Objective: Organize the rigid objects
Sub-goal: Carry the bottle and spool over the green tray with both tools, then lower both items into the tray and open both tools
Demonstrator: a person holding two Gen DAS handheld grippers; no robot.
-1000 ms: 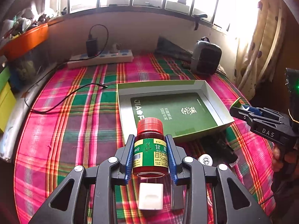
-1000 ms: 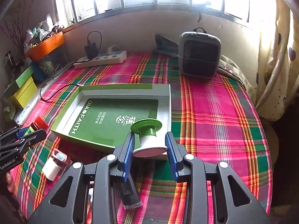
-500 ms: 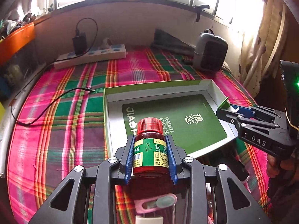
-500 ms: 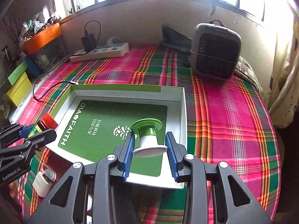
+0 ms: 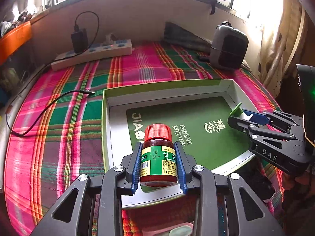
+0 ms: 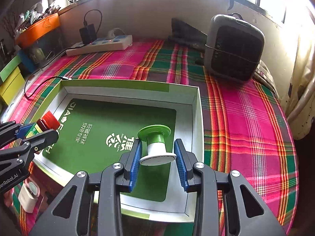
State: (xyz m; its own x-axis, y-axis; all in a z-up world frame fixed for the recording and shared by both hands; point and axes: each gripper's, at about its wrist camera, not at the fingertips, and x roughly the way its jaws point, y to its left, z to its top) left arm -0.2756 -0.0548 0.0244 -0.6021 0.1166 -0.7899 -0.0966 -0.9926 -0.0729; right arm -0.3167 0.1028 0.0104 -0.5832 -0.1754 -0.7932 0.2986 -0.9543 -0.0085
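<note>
My left gripper is shut on a brown pill bottle with a red cap and a green and yellow label, held upright over the near left part of the open green box. In the right wrist view that bottle shows at the box's left rim. My right gripper is shut on a white spool with a green flange, held above the box's right half. The right gripper reaches in from the right edge of the left wrist view.
A white power strip with a black charger and a loose cable lie at the back left of the plaid cloth. A grey heater stands at the back right. A small white and pink case lies left of the box's near corner.
Both grippers have moved forward and lower over the green box, each still holding its object. The box now fills more of both views.
</note>
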